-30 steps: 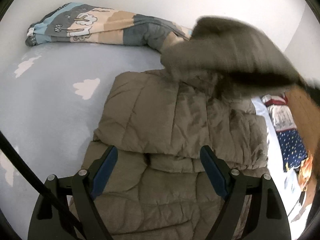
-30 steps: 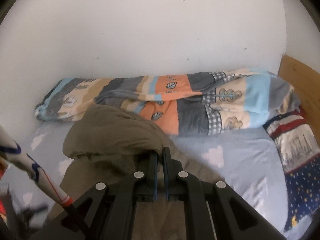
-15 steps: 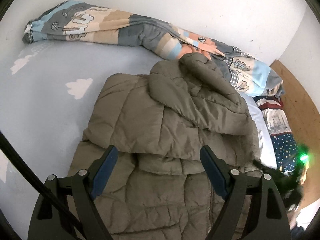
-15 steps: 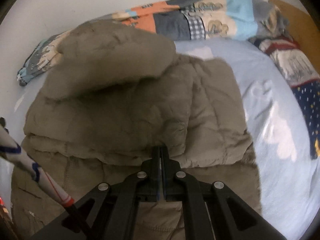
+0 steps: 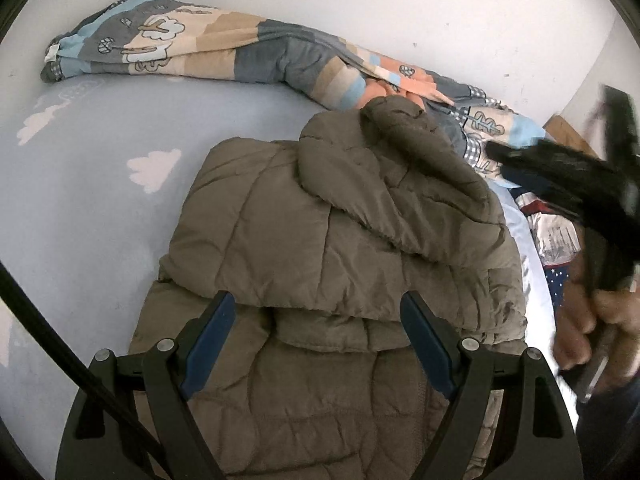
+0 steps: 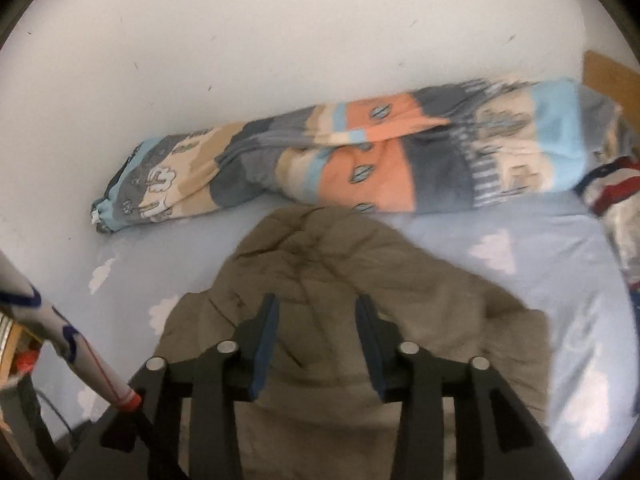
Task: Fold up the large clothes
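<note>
Right gripper (image 5: 568, 196) (blurred) beside folded jacket (image 5: 328, 248), jaws apart

Jacket: olive puffer jacket (image 5: 332, 264) spread on the blue cloud-print sheet (image 5: 92, 184), hood folded over.
Left gripper (image 5: 320, 320): jaws wide apart above the near part.
Far: patterned quilt (image 5: 248, 56) along the wall.

I'm working in a home bedroom: a bed with a pale blue sheet printed with white clouds (image 5: 100, 208) runs up against a plain white wall (image 6: 280, 40). A rolled patchwork quilt in orange, grey and light blue (image 6: 360, 168) lies along the wall, a wooden headboard (image 6: 604, 76) beside it.
</note>
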A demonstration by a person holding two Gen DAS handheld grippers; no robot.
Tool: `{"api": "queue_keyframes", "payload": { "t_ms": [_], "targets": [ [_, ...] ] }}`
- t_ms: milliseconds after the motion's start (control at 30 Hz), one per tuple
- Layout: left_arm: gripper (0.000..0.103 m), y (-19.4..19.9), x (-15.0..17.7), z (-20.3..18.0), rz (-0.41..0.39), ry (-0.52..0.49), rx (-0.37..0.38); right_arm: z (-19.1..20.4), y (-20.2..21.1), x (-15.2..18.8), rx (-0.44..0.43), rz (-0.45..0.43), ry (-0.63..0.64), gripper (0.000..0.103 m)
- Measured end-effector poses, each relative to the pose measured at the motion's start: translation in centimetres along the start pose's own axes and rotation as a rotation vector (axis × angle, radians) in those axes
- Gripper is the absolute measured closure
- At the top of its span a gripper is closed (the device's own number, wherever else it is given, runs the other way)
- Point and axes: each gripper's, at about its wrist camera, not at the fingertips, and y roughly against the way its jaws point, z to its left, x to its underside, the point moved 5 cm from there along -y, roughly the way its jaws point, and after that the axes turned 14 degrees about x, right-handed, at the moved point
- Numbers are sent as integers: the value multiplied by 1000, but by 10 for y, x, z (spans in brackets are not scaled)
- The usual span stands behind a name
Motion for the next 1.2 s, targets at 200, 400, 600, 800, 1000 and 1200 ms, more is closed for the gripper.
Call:
{"api": "queue_keyframes", "payload": {
  "t_ms": [200,400,600,800,1000,1200],
  "targets": [
    [19,-5,-3,1,-3,2,-6,16,-63,54,42,163,73,60],
    [19,-12,-11,-1,-11,-28,-42,12,-89,98,41,202,115,60],
    [19,-16,-30,-10,-28,-68,-38,-2,-43,68,-66,130,66,60],
    [19,-37,-43,-16,-15,-97,-54,-55,-27,51,50,74,12,60],
    [19,-78,-51,-15,11,-111,-78,-68,-60,80,107,152,65,60],
    [18,-117,-27,5,102,-137,-141,-73,-83,105,107,182,72,60]
  ]
}}
